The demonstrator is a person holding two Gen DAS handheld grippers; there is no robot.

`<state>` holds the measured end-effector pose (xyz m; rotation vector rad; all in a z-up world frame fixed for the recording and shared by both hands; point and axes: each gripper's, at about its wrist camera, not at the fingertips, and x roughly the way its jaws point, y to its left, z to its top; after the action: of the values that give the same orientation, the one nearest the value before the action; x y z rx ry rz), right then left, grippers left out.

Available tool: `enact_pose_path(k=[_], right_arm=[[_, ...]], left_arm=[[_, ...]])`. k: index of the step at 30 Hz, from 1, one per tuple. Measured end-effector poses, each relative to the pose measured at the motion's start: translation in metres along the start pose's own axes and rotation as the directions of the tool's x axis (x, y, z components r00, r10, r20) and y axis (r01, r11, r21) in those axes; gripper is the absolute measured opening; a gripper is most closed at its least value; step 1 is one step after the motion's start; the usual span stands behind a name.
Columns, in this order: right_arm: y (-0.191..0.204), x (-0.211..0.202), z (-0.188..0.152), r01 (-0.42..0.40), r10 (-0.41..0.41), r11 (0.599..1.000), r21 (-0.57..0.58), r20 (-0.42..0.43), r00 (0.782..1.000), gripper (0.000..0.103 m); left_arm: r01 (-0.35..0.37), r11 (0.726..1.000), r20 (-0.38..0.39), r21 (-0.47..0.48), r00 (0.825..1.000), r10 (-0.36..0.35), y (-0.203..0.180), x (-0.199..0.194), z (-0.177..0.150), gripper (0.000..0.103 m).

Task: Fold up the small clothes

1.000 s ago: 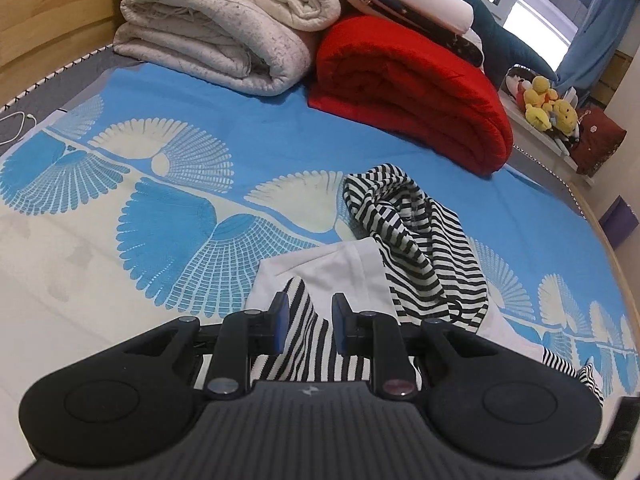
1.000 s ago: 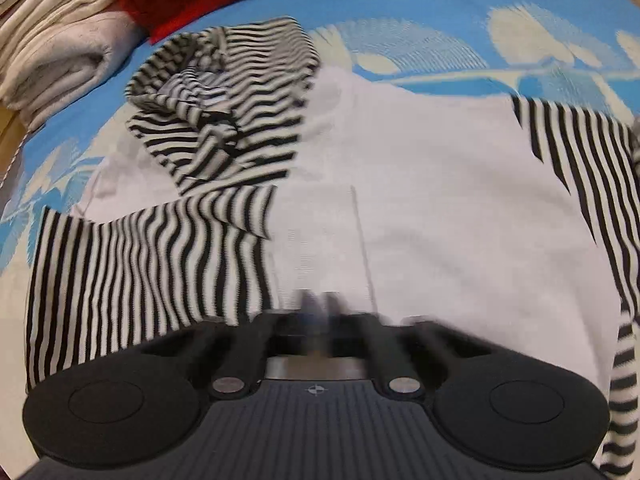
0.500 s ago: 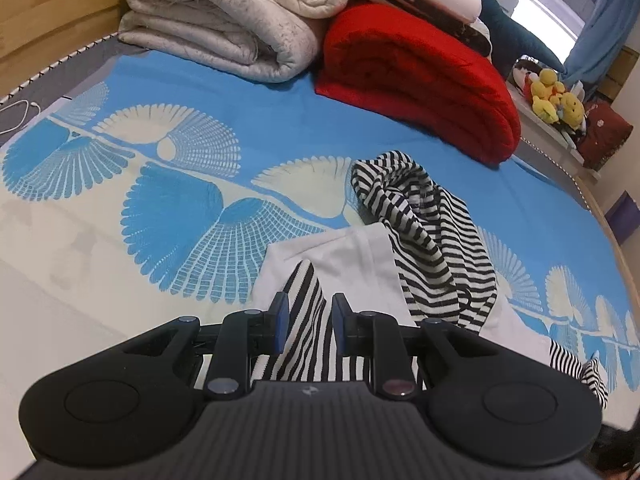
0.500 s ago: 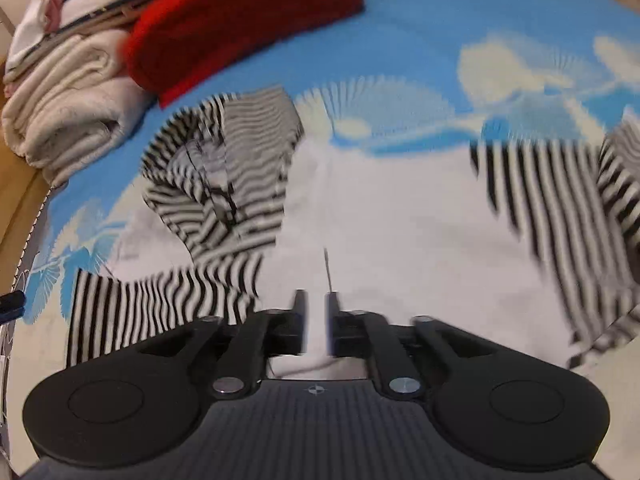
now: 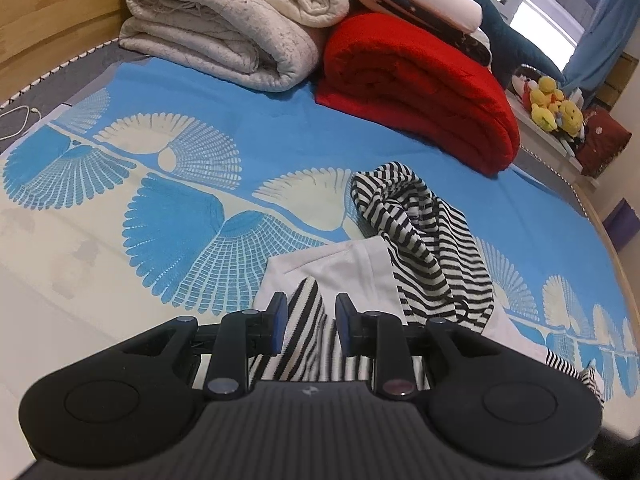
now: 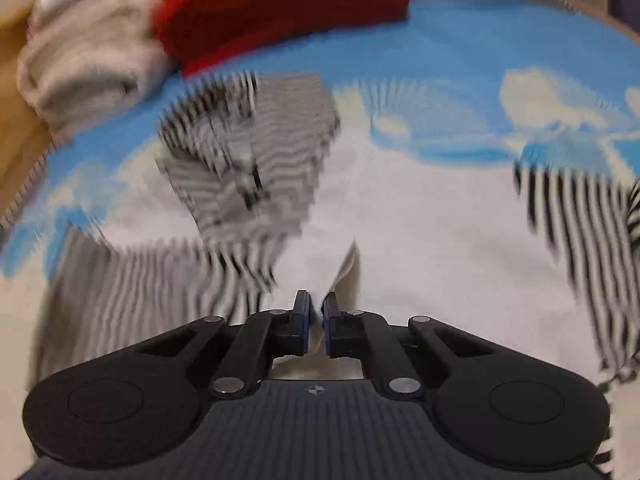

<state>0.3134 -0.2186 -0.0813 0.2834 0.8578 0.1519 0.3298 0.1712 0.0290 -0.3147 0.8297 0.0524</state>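
Right wrist view motion-blurred: hood (image 6: 248, 160) stripes smeared. Sleeve (image 5: 304, 344) base hidden behind left gripper (image 5: 311, 322). Other sleeve (image 6: 580, 224) cut off at right edge.

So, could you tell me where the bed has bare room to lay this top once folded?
Free: the patterned sheet left of the striped top, in front of the cream quilt. Crowded: the head end, with the quilt and red blanket.
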Motion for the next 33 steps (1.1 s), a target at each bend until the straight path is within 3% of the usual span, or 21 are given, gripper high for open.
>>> enact_pose_path(k=[2,4,6,9,10,11,13,15,17,19,21,23,25,27,29,30,31,33], right_arm=[[-0.004,-0.03,0.01,-0.032,0.031,0.999,0.011,0.092,0.995,0.006],[-0.012,-0.048,0.017,0.005,-0.005,1.0,0.002,0.141,0.99,0.006],[-0.028,-0.051,0.019,0.078,-0.081,0.997,0.028,0.111,0.991,0.006],[-0.062,-0.032,0.012,0.222,-0.22,0.971,0.084,-0.034,0.975,0.008],[-0.07,-0.025,0.009,0.24,-0.233,0.966,0.095,-0.081,0.969,0.008],[-0.077,-0.022,0.007,0.246,-0.236,0.962,0.117,-0.093,0.967,0.008],[-0.077,-0.029,0.007,0.227,-0.224,0.965,0.129,-0.039,0.974,0.008],[-0.07,-0.035,0.008,0.158,-0.16,0.98,0.123,0.011,0.987,0.01],[-0.066,-0.028,0.006,0.08,-0.079,0.988,0.131,-0.014,0.997,0.016],[-0.068,-0.011,-0.001,0.066,-0.053,0.988,0.14,-0.095,0.994,0.017],[-0.072,0.013,-0.014,0.146,-0.113,0.981,0.125,-0.242,0.964,0.018],[-0.075,0.014,-0.016,0.153,-0.119,0.979,0.133,-0.237,0.964,0.018],[-0.068,0.007,-0.006,0.163,-0.145,0.983,0.088,-0.185,0.972,0.021],[-0.066,0.0,0.001,0.15,-0.14,0.986,0.067,-0.136,0.981,0.023],[-0.071,0.001,0.003,0.145,-0.129,0.986,0.088,-0.167,0.978,0.023],[-0.076,0.003,0.003,0.159,-0.137,0.982,0.104,-0.192,0.972,0.023],[-0.08,0.003,0.001,0.174,-0.148,0.978,0.115,-0.206,0.967,0.023],[-0.086,-0.005,0.001,0.183,-0.153,0.972,0.147,-0.197,0.968,0.023]], left_arm=[[-0.007,1.0,-0.007,0.019,1.0,0.007,-0.002,0.001,-0.003,0.029],[-0.012,0.999,-0.021,0.034,1.0,0.013,-0.005,0.004,-0.006,0.029],[-0.019,0.998,-0.043,0.058,0.999,0.021,-0.008,0.009,-0.011,0.029],[-0.026,0.993,-0.101,0.111,0.994,0.037,-0.015,0.022,-0.022,0.029],[-0.018,0.991,-0.125,0.131,0.992,0.034,-0.018,0.027,-0.027,0.029],[-0.009,0.989,-0.147,0.147,0.989,0.031,-0.021,0.032,-0.032,0.029],[0.014,0.985,-0.197,0.172,0.98,0.021,-0.026,0.043,-0.045,0.029],[0.05,0.981,-0.262,0.185,0.965,0.001,-0.029,0.055,-0.06,0.029],[0.074,0.978,-0.321,0.193,0.947,-0.008,-0.03,0.066,-0.074,0.029],[0.082,0.975,-0.389,0.208,0.921,0.006,-0.028,0.08,-0.091,0.029],[0.045,0.966,-0.429,0.255,0.901,0.071,-0.025,0.092,-0.104,0.027],[0.038,0.961,-0.414,0.275,0.906,0.083,-0.03,0.087,-0.103,0.027],[0.043,0.96,-0.36,0.277,0.931,0.062,-0.037,0.075,-0.095,0.03],[0.067,0.961,-0.34,0.269,0.94,0.03,-0.041,0.069,-0.093,0.039],[0.05,0.963,-0.395,0.264,0.917,0.06,-0.04,0.08,-0.1,0.042],[0.044,0.963,-0.439,0.266,0.895,0.08,-0.039,0.087,-0.107,0.042],[0.041,0.959,-0.452,0.279,0.887,0.094,-0.042,0.091,-0.11,0.042],[0.023,0.947,-0.404,0.32,0.908,0.114,-0.052,0.083,-0.105,0.042]])
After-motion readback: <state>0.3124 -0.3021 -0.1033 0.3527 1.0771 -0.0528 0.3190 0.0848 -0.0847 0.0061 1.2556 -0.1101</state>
